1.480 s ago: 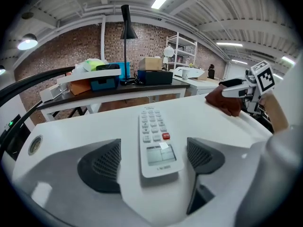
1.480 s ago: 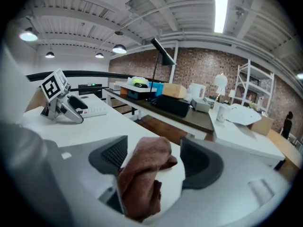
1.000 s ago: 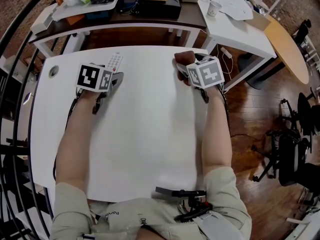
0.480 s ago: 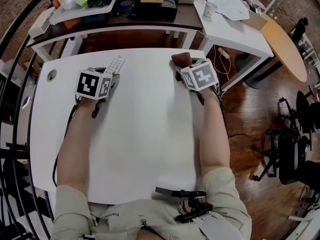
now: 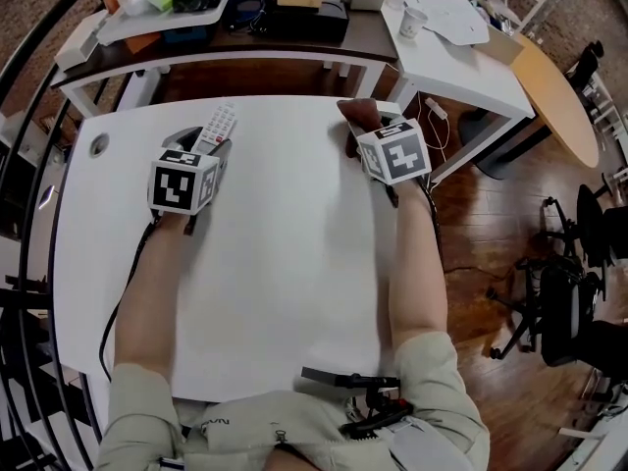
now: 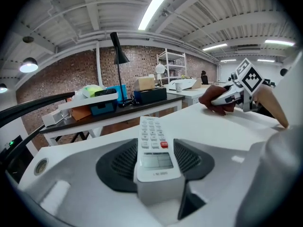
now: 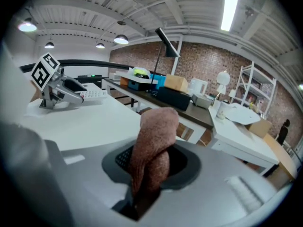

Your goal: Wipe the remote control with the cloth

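A white remote control [image 5: 217, 125] with a red button lies along my left gripper [image 5: 210, 146], near the far left of the white table [image 5: 285, 263]. In the left gripper view both pads press its sides, so that gripper [image 6: 154, 163] is shut on the remote [image 6: 152, 143] after its jaws have just been closing. My right gripper [image 5: 355, 130], at the far right table edge, has just been closing too. It is now shut on a brown cloth [image 5: 359, 114]. The cloth [image 7: 152, 143] stands bunched up out of the right gripper [image 7: 147, 176].
A dark side table [image 5: 245, 29] with boxes and trays stands behind the white table. A white desk [image 5: 461, 62] with a paper cup [image 5: 410, 18] is at the back right. A round grommet [image 5: 98, 145] sits at the table's left. Office chairs [image 5: 559, 302] stand on the wooden floor to the right.
Both grippers' jaws have closed in, the left on the remote and the right on the cloth. The left gripper has turned a little; both hands stay about where they were.
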A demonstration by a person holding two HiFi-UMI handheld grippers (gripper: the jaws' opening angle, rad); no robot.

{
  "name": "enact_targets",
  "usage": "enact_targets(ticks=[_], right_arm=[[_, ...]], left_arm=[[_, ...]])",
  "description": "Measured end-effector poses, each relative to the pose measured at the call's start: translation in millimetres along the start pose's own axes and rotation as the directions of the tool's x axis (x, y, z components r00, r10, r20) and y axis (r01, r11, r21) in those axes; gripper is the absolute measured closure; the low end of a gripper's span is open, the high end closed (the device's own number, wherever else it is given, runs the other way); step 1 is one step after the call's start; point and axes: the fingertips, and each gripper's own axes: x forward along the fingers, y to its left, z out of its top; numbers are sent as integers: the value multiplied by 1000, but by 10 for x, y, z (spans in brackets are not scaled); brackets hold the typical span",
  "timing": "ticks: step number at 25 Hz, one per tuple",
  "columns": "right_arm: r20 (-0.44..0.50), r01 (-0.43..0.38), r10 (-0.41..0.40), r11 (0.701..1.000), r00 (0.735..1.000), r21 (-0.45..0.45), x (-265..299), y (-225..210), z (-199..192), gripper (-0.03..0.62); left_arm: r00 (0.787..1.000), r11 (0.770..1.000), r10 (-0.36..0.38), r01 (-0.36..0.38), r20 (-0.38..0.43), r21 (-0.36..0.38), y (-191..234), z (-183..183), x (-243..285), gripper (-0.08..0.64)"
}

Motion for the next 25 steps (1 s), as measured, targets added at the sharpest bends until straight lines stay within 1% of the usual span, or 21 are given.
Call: enact_targets(ticks=[3, 5, 7, 9, 12, 15, 19, 21, 23, 25], right_arm=[[77, 38, -38, 999, 996, -2, -120, -42, 191, 500], [136, 71, -68, 997, 988, -14, -237, -64, 345, 500], [200, 110, -101, 993, 975, -32, -387, -76, 518, 500], [268, 152, -133, 987, 954, -49, -569, -68, 705, 500], [372, 210, -169, 975, 913, -72, -883, -18, 990, 502], [468, 257, -185, 962, 864, -96, -1203, 86, 1246, 502], [569, 312, -186, 941, 801, -131, -1581, 242, 1504, 502], [609, 341, -188, 929, 770, -144, -1749, 310, 1589, 502], [642, 370, -191, 916, 743, -155, -1898, 380, 1661, 502], [663, 404, -200, 899, 722, -169, -2008, 444, 1729, 502]], left_arm=[[995, 997, 48, -53, 83, 59, -7, 187, -108, 313], [985, 990, 71, -88, 155, 110, -69, 374, -218, 313], [969, 981, 79, -117, 235, 155, -165, 580, -346, 313], [944, 970, 84, -151, 319, 193, -254, 778, -483, 313], [901, 954, 82, -194, 427, 227, -388, 1044, -701, 313], [859, 939, 73, -230, 506, 255, -529, 1261, -902, 313], [799, 931, 75, -270, 596, 245, -702, 1480, -1107, 313], [784, 922, 58, -280, 619, 268, -809, 1587, -1224, 313], [778, 907, 40, -292, 627, 304, -905, 1628, -1317, 313], [773, 893, 24, -302, 634, 335, -976, 1642, -1386, 313]])
